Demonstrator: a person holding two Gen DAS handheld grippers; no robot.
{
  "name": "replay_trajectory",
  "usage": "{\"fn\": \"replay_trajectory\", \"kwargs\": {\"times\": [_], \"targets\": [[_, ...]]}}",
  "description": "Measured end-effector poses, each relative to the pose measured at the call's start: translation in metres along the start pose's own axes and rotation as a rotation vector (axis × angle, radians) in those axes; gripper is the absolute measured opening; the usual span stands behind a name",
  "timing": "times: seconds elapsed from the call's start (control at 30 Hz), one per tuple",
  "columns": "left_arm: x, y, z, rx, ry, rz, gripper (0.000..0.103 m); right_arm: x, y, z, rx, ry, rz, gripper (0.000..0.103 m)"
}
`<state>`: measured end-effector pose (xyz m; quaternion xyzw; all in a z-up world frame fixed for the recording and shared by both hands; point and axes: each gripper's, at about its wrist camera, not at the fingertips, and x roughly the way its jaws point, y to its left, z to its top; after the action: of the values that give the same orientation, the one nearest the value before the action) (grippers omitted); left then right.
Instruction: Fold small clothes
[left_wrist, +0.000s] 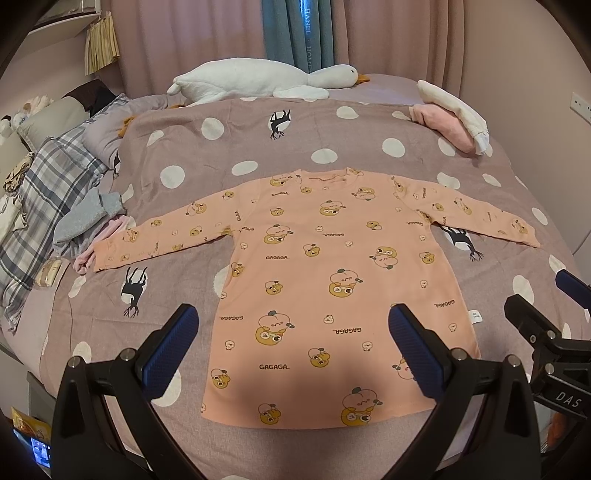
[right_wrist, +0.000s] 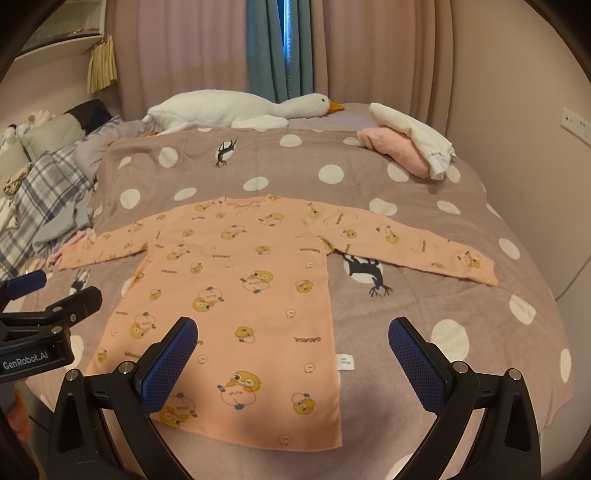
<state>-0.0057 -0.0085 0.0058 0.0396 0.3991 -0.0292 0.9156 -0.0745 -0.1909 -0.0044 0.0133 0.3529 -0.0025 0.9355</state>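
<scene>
— Since the peach shirt (left_wrist: 325, 280) lies flat on the bed (left_wrist: 369, 129), sleeves spread, is any fold made?
— None, I judge; all folding remains. Collar points away, hem toward us, long axis running straight ahead. Left tool (left_wrist: 291, 347) and right tool (right_wrist: 293, 356) both gape, empty.

peach long-sleeve shirt (left_wrist: 325, 280) | cartoon print | flat, unfolded, sleeves spread | on polka-dot bedspread (left_wrist: 221, 155)
</scene>
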Motion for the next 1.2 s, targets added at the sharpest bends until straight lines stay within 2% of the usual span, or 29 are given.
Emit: {"fn": "replay_trajectory", "kwargs": {"times": [0.77,1.0,1.2], "targets": [[0.002,-0.001,-0.001,0.005,0.004,0.003,0.103,-0.004,0.000,0.001,0.002,0.000,-0.004,0.102],[0.027,0.007,-0.008,-0.021,0.078,-0.012,0.103,0.014,-0.015,-0.006,0.048,0.085,0.021,0.102],[0.043,0.014,-0.010,-0.061,0.114,-0.041,0.103,0.019,-0.024,-0.014,0.084,0.081,0.074,0.102]]}}
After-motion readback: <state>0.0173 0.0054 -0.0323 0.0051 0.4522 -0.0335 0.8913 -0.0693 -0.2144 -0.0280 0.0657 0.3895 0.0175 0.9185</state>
